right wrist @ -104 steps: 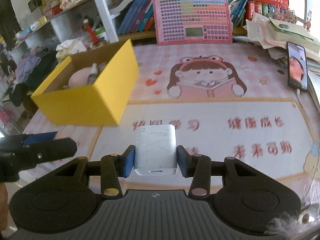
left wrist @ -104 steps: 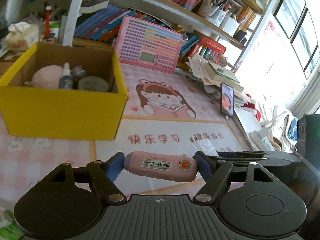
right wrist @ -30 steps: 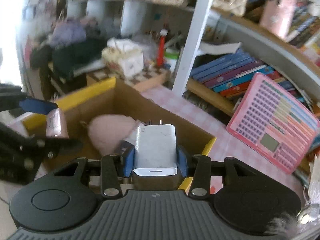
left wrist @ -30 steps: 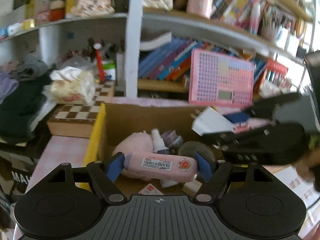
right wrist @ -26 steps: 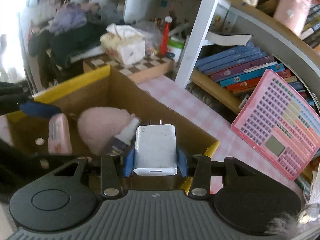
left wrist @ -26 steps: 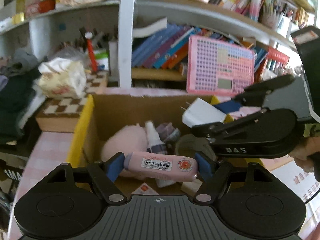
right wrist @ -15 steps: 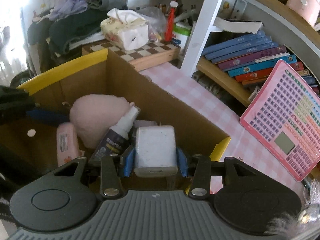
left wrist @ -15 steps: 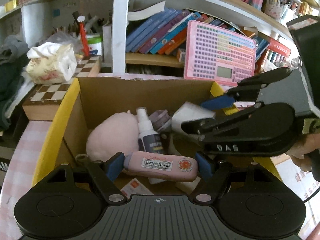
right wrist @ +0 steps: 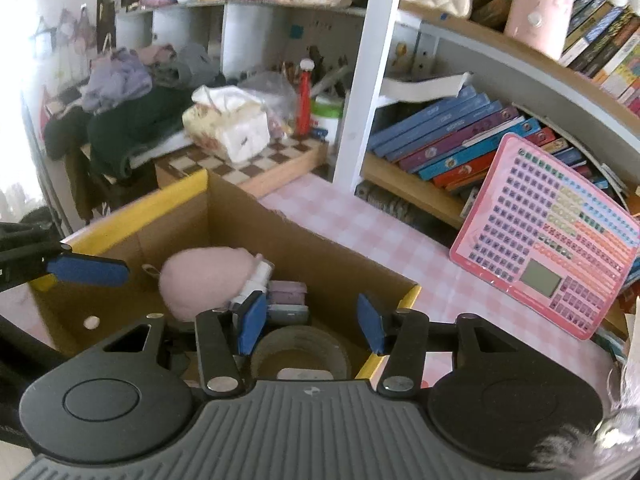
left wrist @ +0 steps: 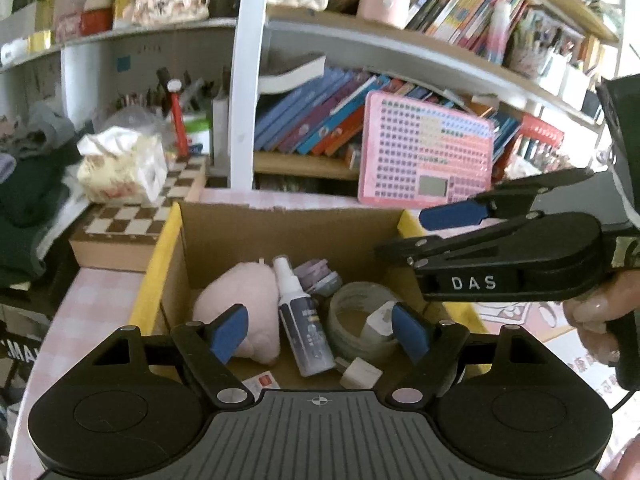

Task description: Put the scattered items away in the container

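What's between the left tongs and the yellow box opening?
Nothing visible. The left tongs hang open and empty right over the yellow box. The right tongs, empty, jaws just been opening, sit off toward its right rim. Plush toy, spray bottle and tape roll lie on the bottom.

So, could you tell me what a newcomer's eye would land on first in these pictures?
Probably the yellow cardboard box in the middle, holding a pink plush toy, a spray bottle and a tape roll. Both the left gripper and right gripper hover over it, jaws open and empty. Behind leans a pink keyboard toy.
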### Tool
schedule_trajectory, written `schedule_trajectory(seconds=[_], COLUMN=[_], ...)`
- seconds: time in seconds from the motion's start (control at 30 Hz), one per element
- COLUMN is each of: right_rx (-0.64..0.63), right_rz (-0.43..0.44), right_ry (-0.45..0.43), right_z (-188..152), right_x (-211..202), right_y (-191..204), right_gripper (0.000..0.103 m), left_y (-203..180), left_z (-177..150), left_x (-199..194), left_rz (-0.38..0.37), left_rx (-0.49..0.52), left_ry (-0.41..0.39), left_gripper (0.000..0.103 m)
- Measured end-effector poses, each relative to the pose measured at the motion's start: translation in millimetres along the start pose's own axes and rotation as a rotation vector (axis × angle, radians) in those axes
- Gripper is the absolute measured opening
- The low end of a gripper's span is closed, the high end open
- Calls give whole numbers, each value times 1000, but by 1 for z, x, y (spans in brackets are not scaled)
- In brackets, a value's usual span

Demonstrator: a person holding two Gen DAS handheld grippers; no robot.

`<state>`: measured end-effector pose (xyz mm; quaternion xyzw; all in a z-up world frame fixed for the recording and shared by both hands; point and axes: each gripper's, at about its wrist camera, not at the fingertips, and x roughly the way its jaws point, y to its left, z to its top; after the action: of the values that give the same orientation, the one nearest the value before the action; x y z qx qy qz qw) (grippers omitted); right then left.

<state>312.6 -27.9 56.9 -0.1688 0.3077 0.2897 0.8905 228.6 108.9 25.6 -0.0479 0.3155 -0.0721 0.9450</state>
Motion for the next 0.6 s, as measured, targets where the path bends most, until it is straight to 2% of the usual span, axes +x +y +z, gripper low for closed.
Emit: schedule_trajectory(seconds=[0.23, 0.6], right_rx=[41, 107], right_rz=[0, -65], right_ry=[-65, -161], right_z=[-7, -36], right_x=[-42, -109], right_y=[22, 55], right_gripper=[51, 53], left_y=[-1, 6], left_z=[-5, -31], left_x=[-51, -121], left_rz=[9, 63], left_rx=[11, -1], left_ry=[-69, -135], left_gripper=[84, 85])
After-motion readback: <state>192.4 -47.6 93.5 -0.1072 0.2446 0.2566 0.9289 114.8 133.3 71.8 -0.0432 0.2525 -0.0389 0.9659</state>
